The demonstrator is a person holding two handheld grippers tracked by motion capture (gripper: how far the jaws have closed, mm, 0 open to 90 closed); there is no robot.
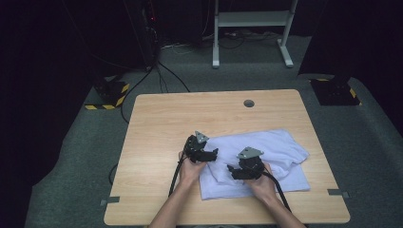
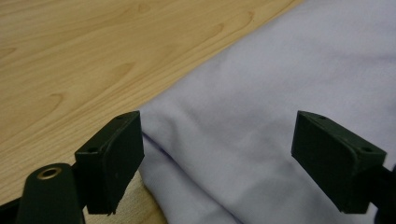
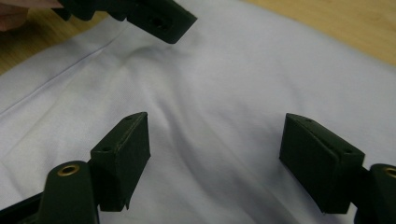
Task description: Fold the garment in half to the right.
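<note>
White shirt [image 1: 266, 159] is lying crumpled toward the table's [image 1: 157, 123] near right corner. Left gripper [image 1: 215, 153] and right gripper [image 1: 231, 169] are hovering released, 2 jaws spread; pinch 1 layer at the hem.

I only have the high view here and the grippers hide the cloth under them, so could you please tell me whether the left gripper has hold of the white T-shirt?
Observer: No. In the left gripper view the left gripper stands open over the folded edge of the white T-shirt, where it meets the wooden table.
Operator: Thank you. And the right one?
Observer: The right gripper is open too, with smooth cloth between its fingers, none pinched.
Operator: Are the two close together?
Observer: Yes, a tip of the left gripper shows near the top of the right gripper view.
</note>
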